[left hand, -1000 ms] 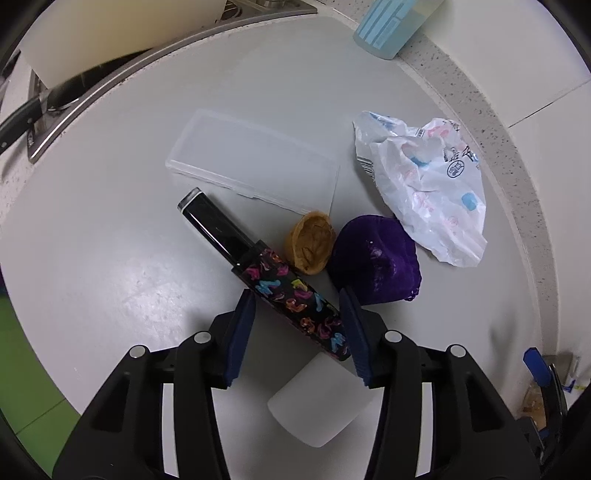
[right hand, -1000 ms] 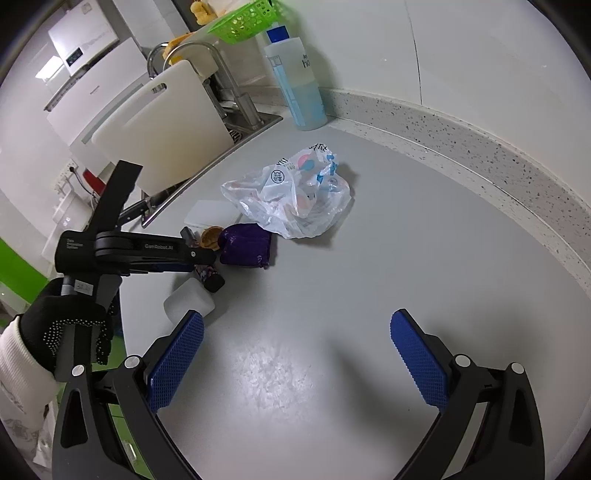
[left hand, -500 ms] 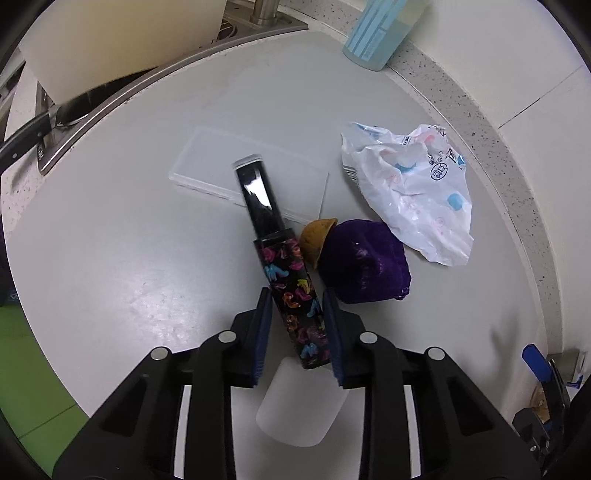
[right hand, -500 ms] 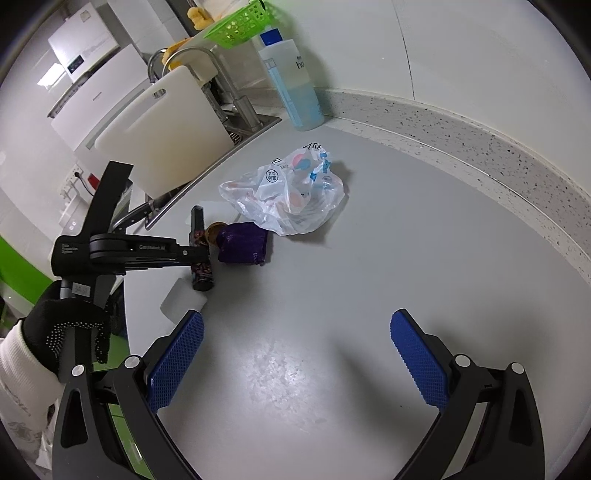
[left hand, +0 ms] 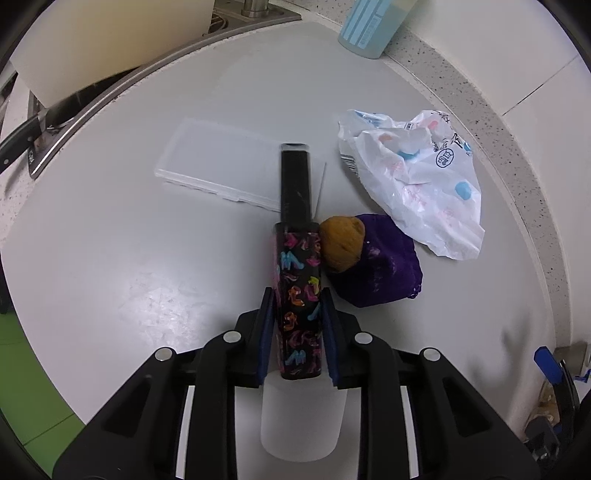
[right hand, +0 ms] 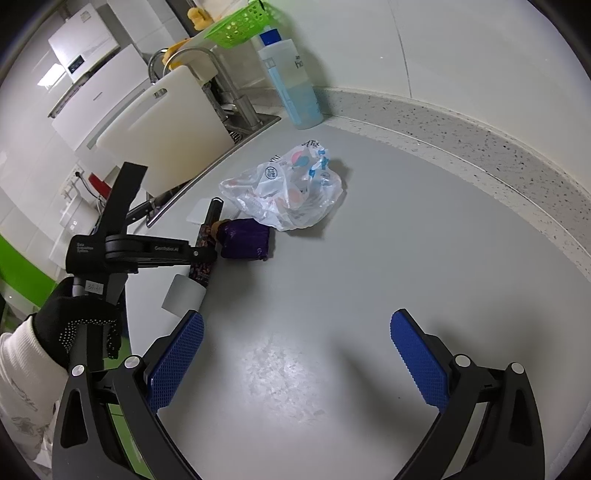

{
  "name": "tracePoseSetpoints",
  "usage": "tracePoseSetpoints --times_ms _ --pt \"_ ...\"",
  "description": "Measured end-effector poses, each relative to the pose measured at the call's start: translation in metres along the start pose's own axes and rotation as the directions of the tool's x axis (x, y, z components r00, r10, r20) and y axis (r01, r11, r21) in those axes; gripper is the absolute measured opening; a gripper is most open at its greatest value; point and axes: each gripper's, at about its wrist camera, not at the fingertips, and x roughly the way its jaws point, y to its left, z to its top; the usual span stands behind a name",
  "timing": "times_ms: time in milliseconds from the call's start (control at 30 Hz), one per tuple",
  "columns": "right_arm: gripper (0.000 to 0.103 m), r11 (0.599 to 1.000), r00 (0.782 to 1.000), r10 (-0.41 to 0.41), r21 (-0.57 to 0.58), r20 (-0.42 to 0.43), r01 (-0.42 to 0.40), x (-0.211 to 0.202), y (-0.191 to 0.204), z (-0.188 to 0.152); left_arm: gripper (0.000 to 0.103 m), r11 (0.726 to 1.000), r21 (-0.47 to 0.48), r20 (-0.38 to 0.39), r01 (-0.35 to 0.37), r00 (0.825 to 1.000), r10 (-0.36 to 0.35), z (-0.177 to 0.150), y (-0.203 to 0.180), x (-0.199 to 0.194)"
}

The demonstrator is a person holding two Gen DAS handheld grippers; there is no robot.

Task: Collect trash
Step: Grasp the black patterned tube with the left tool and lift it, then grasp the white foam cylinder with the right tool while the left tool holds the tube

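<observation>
Left wrist view: the left gripper points steeply down at a grey countertop. Its blue pads have just been closing and now press both sides of a long black box printed with bright high-heeled shoes. The box runs straight ahead from the jaws, its plain black inner sleeve sticking out at the far end. Just right of the box, touching it, sits a brown walnut-like shell, leaning on a crumpled purple wrapper. Further ahead and to the right lies a crumpled white plastic bag with pink and blue print. Ahead and slightly left, a clear flat plastic lid lies on the counter, partly behind the box. Beneath the gripper's near end is a translucent white cup. A pale blue bottle stands far ahead by the wall.

Right wrist view: the right gripper hovers above bare counter, jaws spread wide with nothing between them. Ahead and to its left, a black-gloved hand holds the left gripper, clamped on the patterned box. The purple wrapper and plastic bag lie beyond it. A white cutting board leans at the sink further off.
</observation>
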Motion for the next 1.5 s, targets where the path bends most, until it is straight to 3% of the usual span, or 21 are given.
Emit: tracePoseSetpoints --times_ms 367,767,1067,1367,1500 --pt "0.097 0.999 1.000 0.020 -0.047 -0.021 -0.021 0.015 0.030 0.007 0.024 0.999 0.045 0.087 0.002 0.996 -0.006 -0.009 0.015 -0.050" --pt "0.097 0.987 0.998 0.024 -0.155 -0.059 -0.033 0.051 0.102 0.029 0.024 0.997 0.082 0.168 -0.005 0.986 -0.009 -0.018 0.044 -0.104" --pt "0.097 0.980 0.990 -0.019 -0.198 -0.138 -0.009 0.098 0.141 0.030 0.024 0.996 0.084 0.191 -0.005 0.981 -0.012 -0.029 0.076 -0.120" --pt "0.096 0.977 0.962 -0.079 -0.212 -0.261 0.022 0.144 0.164 0.019 0.024 0.997 0.074 0.184 0.016 0.982 -0.030 -0.040 0.103 -0.120" --pt "0.058 0.978 0.952 -0.092 -0.208 -0.291 0.031 0.152 0.166 0.014 0.022 0.997 0.071 0.179 0.031 0.983 -0.044 -0.045 0.113 -0.120"
